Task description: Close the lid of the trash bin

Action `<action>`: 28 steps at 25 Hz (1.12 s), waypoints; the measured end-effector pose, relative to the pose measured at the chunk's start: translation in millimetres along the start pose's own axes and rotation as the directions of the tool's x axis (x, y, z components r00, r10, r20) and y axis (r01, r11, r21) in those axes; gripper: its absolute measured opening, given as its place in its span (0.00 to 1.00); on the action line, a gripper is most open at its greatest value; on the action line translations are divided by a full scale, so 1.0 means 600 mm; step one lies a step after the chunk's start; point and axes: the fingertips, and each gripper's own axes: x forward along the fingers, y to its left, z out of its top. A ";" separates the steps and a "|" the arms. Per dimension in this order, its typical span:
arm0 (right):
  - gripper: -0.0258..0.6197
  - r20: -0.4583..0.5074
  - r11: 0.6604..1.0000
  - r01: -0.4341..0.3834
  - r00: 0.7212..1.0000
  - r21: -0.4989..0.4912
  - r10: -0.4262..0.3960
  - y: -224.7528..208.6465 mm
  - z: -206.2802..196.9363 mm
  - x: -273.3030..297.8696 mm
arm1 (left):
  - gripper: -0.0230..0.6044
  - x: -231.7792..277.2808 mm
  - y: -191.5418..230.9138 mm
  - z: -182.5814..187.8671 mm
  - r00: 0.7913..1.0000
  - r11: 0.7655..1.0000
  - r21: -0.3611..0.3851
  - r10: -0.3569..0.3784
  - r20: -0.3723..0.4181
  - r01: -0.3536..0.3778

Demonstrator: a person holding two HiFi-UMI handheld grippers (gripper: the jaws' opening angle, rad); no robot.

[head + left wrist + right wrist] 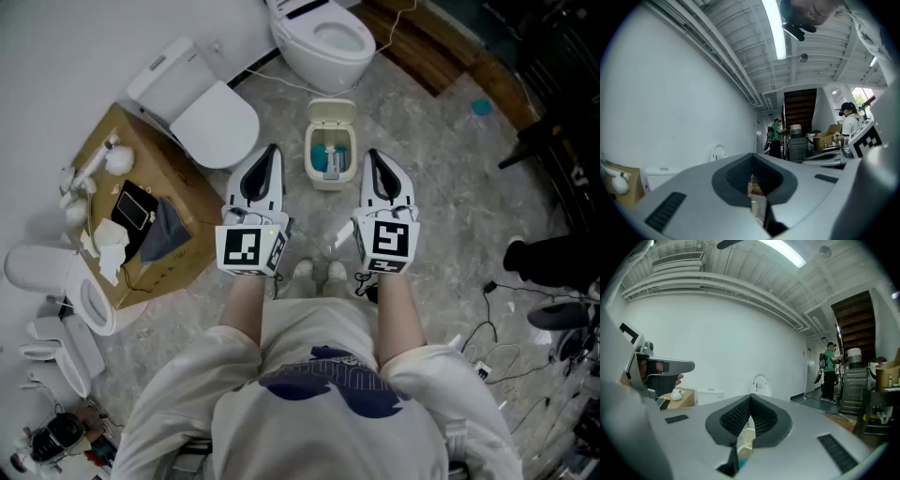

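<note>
A small cream trash bin point(330, 161) stands on the stone floor ahead of my feet. Its lid point(332, 113) is tipped up at the far side, and something blue lies inside. My left gripper point(273, 152) is held level to the bin's left, shut, with nothing in it. To the bin's right, my right gripper point(373, 156) is also shut and empty. Neither touches the bin. In the left gripper view the jaws point(752, 158) meet; in the right gripper view the closed jaws point(750, 400) leave a slit where a cream and blue sliver of the bin point(746, 440) shows.
A white toilet point(323, 42) stands beyond the bin and another point(199, 108) at the back left. A cardboard box point(103, 159) carrying a phone and rags sits at the left, with toilet parts point(56, 281) beside it. Cables point(506, 319) lie at the right. People stand far off point(829, 371).
</note>
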 end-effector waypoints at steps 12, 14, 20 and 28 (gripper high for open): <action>0.05 -0.013 1.000 -0.012 1.000 0.019 0.012 0.001 -0.011 -0.002 | 0.03 -0.002 -0.001 -0.001 1.000 1.000 -0.002 0.002 -0.004 -0.002; 0.05 0.002 0.997 -0.027 1.000 0.070 0.027 -0.003 -0.011 -0.001 | 0.04 0.000 0.000 -0.002 1.000 1.000 0.003 0.006 -0.007 -0.006; 0.55 0.008 0.985 -0.050 0.999 0.168 0.050 -0.015 -0.019 0.004 | 0.17 0.004 0.012 -0.002 0.999 0.999 -0.026 0.036 -0.009 -0.036; 0.76 -0.014 0.982 0.028 1.000 0.187 -0.025 -0.063 -0.031 -0.006 | 0.50 0.013 0.020 -0.005 0.999 0.997 -0.060 0.048 -0.016 -0.049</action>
